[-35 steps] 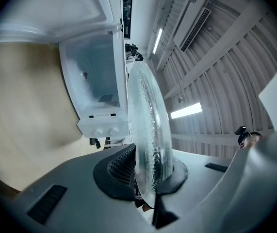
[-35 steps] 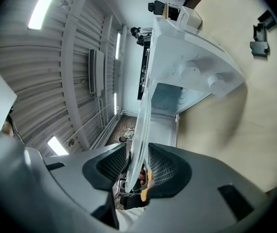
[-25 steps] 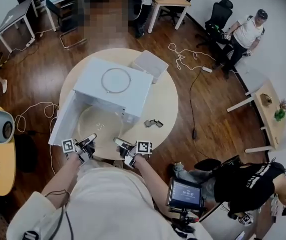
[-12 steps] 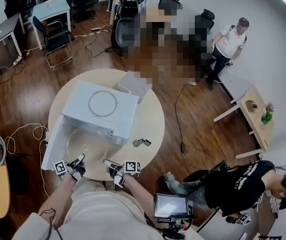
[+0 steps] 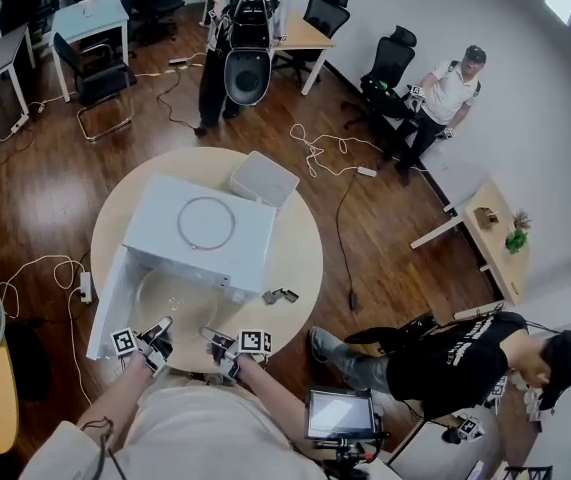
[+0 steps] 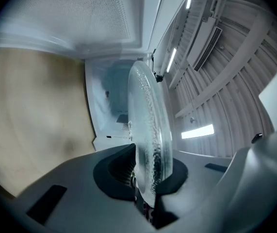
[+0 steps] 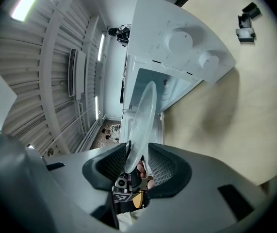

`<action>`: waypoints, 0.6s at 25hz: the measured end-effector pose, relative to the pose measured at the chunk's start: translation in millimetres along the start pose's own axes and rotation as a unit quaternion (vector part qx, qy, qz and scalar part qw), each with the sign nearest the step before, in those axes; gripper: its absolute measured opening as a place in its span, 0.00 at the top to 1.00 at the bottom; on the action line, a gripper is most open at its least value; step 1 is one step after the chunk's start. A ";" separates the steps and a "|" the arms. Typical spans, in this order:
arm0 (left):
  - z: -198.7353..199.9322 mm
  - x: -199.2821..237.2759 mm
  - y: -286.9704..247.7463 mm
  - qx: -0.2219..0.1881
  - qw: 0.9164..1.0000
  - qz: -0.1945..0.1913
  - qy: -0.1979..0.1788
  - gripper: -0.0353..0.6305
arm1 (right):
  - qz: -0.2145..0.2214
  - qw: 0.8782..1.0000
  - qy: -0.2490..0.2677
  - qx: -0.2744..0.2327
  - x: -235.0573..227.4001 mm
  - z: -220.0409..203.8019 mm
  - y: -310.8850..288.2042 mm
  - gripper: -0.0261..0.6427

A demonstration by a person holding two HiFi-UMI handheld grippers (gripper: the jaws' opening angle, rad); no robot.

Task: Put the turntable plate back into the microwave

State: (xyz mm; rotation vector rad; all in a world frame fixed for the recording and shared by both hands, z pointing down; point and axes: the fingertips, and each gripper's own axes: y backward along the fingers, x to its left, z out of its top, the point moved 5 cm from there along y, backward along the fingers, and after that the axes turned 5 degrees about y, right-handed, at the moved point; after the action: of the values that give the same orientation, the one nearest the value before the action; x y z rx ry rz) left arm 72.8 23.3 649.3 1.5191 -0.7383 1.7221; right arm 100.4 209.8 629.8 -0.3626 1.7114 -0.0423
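Observation:
The clear glass turntable plate [image 5: 177, 306] hangs over the table just in front of the white microwave [image 5: 227, 251], whose door [image 5: 105, 303] stands swung open to the left. My left gripper [image 5: 155, 338] is shut on the plate's near rim, and the plate [image 6: 148, 130] shows edge-on between its pads, pointing at the open cavity [image 6: 110, 98]. My right gripper [image 5: 215, 344] grips the same rim further right; there the plate [image 7: 140, 123] rises from between the pads towards the opening, beside the panel with two knobs [image 7: 184, 45].
A thin roller ring [image 5: 205, 223] lies on top of the microwave. A white box [image 5: 263, 180] stands behind it, and a small dark clip-like object [image 5: 280, 295] lies on the round table [image 5: 300, 258] to the right. People, chairs and desks surround the table.
Both grippers have sunk a little with the plate, staying in front of the open microwave. The head camera has shifted, and people in the background have moved.

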 end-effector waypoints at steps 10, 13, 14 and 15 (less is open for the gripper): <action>27.0 17.6 -12.3 0.015 1.000 0.003 0.006 0.90 | -0.054 0.998 -0.021 -0.010 -10.2 1.2 -26.9 0.75; 36.3 21.6 -14.0 0.024 1.000 0.011 -0.008 0.90 | -0.067 0.997 -0.038 -0.028 -17.5 1.5 -34.3 0.75; 37.9 21.7 -14.6 0.029 0.999 0.011 -0.013 0.90 | -0.072 0.996 -0.045 -0.035 -20.5 0.7 -35.8 0.75; 38.9 21.7 -15.5 0.033 0.999 0.009 -0.017 0.90 | -0.077 0.995 -0.050 -0.040 -23.5 -0.3 -36.9 0.75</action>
State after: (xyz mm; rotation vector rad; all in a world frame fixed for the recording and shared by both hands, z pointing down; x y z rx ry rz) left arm 106.9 4.2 675.8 1.5949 -0.7203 1.7539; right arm 111.1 180.9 660.8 -0.5471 1.5871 -0.0683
